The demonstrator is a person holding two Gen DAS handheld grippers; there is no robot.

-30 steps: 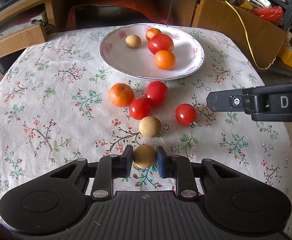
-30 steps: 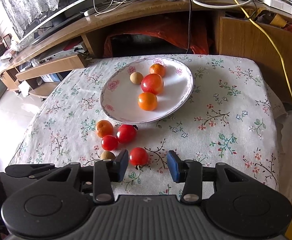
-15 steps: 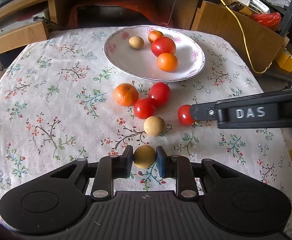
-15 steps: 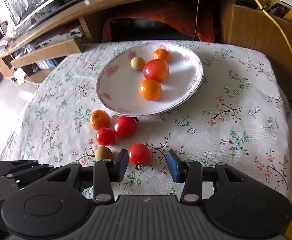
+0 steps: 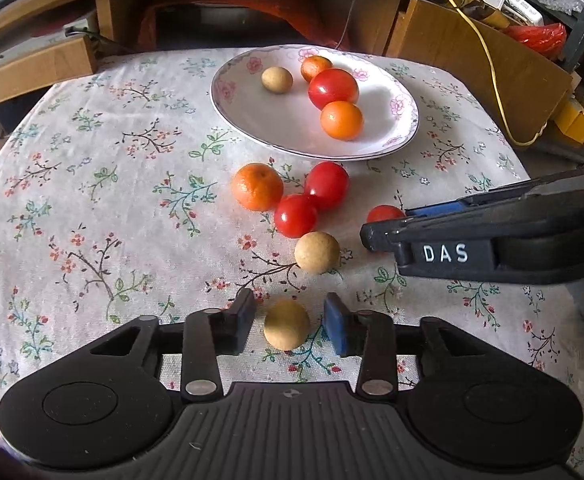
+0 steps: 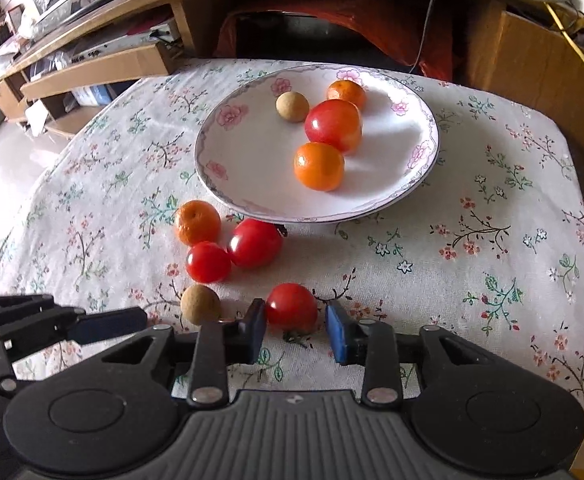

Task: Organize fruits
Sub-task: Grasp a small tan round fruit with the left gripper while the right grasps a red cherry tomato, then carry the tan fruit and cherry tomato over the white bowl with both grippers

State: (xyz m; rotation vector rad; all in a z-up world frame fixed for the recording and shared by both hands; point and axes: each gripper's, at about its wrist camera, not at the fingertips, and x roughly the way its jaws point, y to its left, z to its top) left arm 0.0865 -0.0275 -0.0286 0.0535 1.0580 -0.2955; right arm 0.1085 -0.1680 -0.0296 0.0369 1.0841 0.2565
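A small tan fruit [image 5: 286, 324] rests on the floral cloth between the fingers of my left gripper [image 5: 290, 324], which is open with a gap on each side of the fruit. My right gripper [image 6: 296, 330] is open around a red tomato [image 6: 292, 307]; its left pad is almost touching the tomato, and there is a gap on the right. From the left wrist view the right gripper [image 5: 387, 226] reaches in from the right, half hiding that tomato [image 5: 385, 213]. The white flowered plate [image 5: 284, 120] [image 6: 252, 160] holds a tan fruit, two oranges and a red tomato.
On the cloth before the plate lie a mandarin [image 5: 256, 187], two red tomatoes [image 5: 325, 185] [image 5: 295, 216] and another tan fruit [image 5: 316, 252]. The left gripper [image 6: 100, 314] lies low at the left of the right wrist view. Wooden shelves, boxes and cables ring the table.
My left gripper, earlier shut on the tan fruit, has opened, and the fruit now sits loose between its fingers. The right gripper has come closer around the tomato.
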